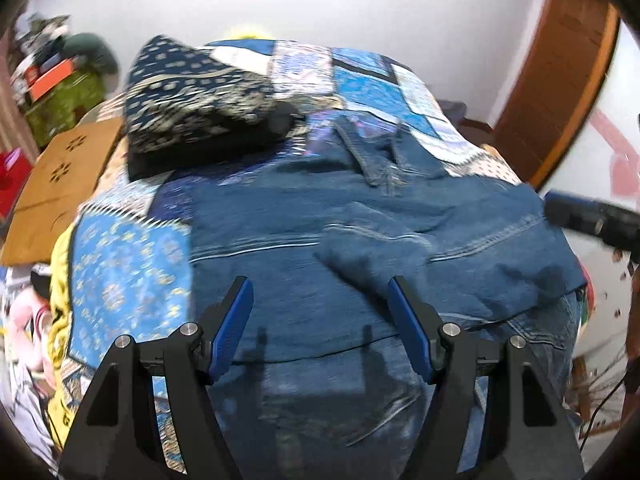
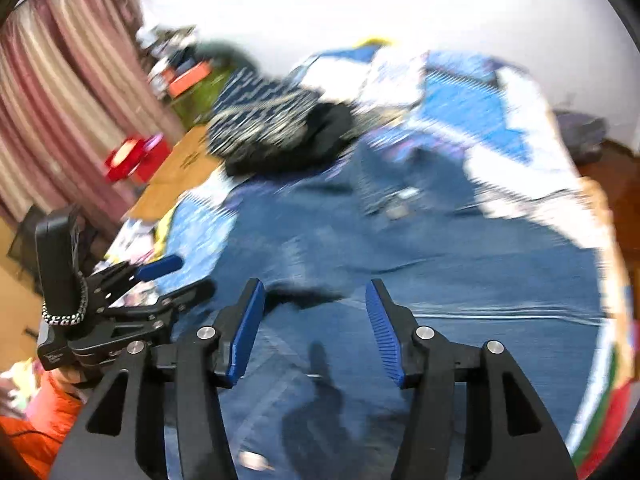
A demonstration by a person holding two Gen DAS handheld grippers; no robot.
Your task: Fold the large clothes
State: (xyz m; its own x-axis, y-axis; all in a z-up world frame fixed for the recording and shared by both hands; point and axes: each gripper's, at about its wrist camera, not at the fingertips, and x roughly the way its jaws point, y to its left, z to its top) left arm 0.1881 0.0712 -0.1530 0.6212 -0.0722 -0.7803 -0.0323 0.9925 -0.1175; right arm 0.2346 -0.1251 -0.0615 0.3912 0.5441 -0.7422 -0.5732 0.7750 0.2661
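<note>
- Denim garment (image 1: pixel 400 220) lies spread on a patchwork-covered bed (image 1: pixel 380 80).
- Left gripper (image 1: pixel 320 312) hovers above it, jaws apart, empty.
- Right gripper (image 2: pixel 316 316) likewise parted, holding nothing.

Both wrist views angled down, close over bed (image 1: pixel 120 264) — right perhaps blurrier
</note>
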